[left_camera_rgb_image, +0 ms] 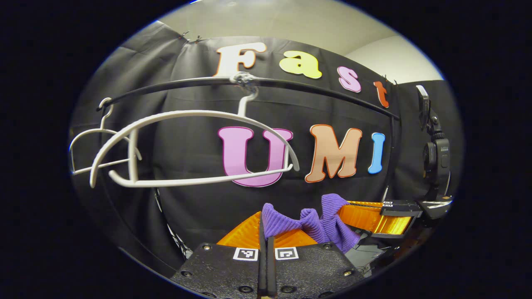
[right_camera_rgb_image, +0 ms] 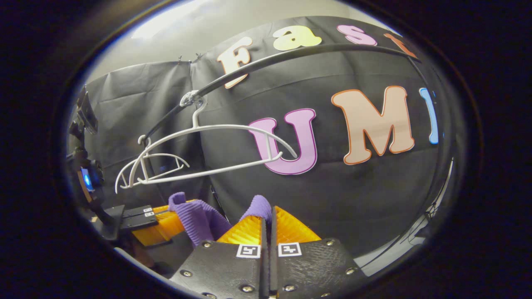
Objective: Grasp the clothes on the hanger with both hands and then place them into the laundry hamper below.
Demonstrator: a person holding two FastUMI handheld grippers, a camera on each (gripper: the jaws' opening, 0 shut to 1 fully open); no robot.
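- The left gripper (left_camera_rgb_image: 266,232) had its two fingers pressed together on a fold of the ribbed purple knitted garment (left_camera_rgb_image: 309,224); the cloth bunched up at the fingertips and stretched across to the other tool.
- The right gripper (right_camera_rgb_image: 268,224) was likewise clamped on the same purple garment (right_camera_rgb_image: 199,218); a tuft of it stood up between the closed fingers, and the rest sagged away toward the left gripper (right_camera_rgb_image: 160,220) seen farther off at the lower left.
- In the left gripper view the right gripper (left_camera_rgb_image: 374,218) lay to the right, touching the cloth.
- The garment hung between the two tools, below and apart from the white plastic hanger (left_camera_rgb_image: 187,145); that hanger was bare on the dark curved metal rail (left_camera_rgb_image: 316,89), with a second white hanger (left_camera_rgb_image: 89,145) behind it.
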